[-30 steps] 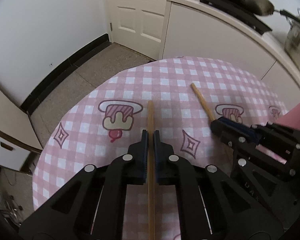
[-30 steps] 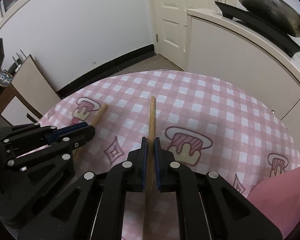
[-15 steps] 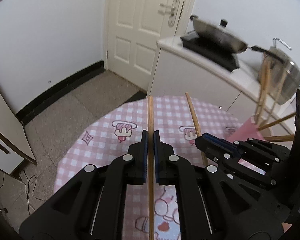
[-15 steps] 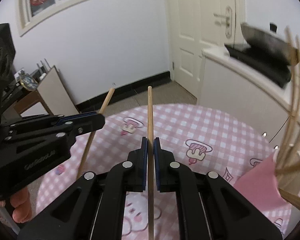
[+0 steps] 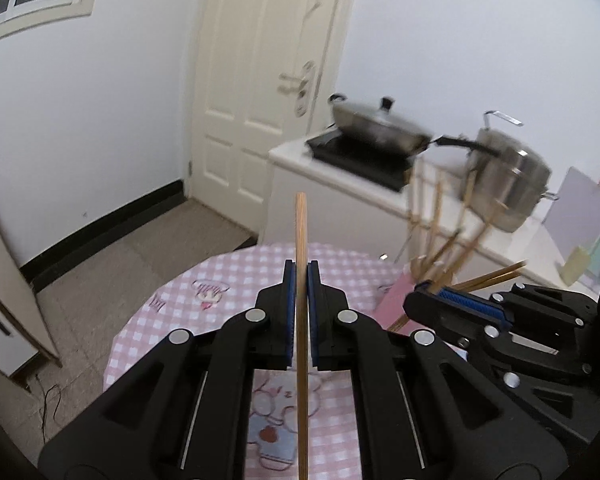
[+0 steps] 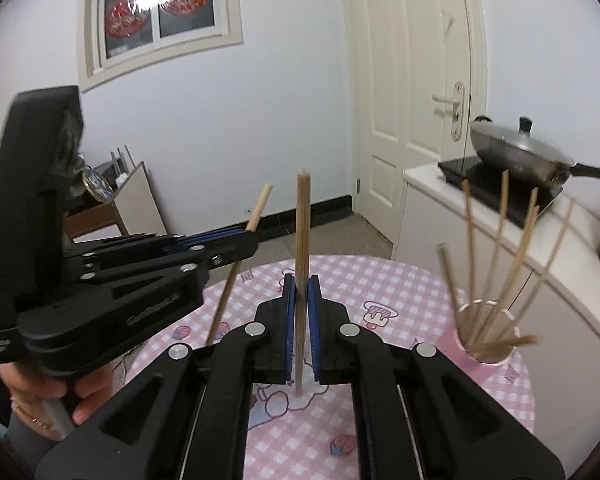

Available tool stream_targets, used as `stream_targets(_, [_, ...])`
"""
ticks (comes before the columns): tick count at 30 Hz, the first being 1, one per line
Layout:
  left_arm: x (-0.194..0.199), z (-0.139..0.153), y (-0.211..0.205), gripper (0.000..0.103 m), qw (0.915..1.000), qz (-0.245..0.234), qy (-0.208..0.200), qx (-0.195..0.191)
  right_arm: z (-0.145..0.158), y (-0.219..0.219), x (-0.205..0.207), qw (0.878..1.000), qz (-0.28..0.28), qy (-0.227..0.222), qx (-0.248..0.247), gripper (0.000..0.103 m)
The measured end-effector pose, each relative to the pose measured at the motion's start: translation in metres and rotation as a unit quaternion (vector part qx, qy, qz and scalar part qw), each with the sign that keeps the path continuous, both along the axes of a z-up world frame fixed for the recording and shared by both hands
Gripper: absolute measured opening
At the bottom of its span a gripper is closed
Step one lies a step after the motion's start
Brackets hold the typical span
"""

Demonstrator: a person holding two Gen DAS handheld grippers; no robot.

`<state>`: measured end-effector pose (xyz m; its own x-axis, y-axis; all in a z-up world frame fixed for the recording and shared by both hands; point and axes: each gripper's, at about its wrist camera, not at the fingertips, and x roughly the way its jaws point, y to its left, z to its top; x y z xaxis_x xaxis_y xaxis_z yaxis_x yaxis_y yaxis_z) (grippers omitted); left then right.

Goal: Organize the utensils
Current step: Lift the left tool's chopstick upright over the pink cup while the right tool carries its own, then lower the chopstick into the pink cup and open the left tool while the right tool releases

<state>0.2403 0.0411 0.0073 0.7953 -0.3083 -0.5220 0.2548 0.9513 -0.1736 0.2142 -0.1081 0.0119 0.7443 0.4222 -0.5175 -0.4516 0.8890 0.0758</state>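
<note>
My left gripper (image 5: 300, 270) is shut on a wooden chopstick (image 5: 301, 232), held upright above the pink checked table (image 5: 236, 280). My right gripper (image 6: 300, 284) is shut on a second wooden chopstick (image 6: 302, 220), also upright. In the right wrist view the left gripper (image 6: 236, 246) with its chopstick (image 6: 260, 204) is at the left. In the left wrist view the right gripper (image 5: 452, 300) is at the right. A pink cup (image 6: 488, 354) holding several chopsticks (image 6: 500, 240) stands on the table's right side; it also shows in the left wrist view (image 5: 396, 300).
A white counter (image 5: 340, 184) behind the table carries a black hob with a lidded wok (image 5: 376, 128) and a steel pot (image 5: 512, 176). A white door (image 5: 260, 80) is beyond. A board (image 6: 140, 200) leans against the left wall.
Both grippers have risen well above the table and tilted up, each still holding its chopstick. The pink cup of chopsticks has come into fuller view on the right.
</note>
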Motion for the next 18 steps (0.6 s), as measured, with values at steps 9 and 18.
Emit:
stream_targets(9, [-0.008,0.030,-0.024,0.006,0.9981,0.005,-0.055,-0.026,0.041,-0.052,-0.031,1.000,-0.008,-0.028,0.006,0.005])
stream_targets(18, [0.010,0.039,-0.051,0.006,0.9950,0.005,-0.078,-0.062,0.056,-0.105,-0.035,0.996,-0.072,-0.046,-0.007,0.005])
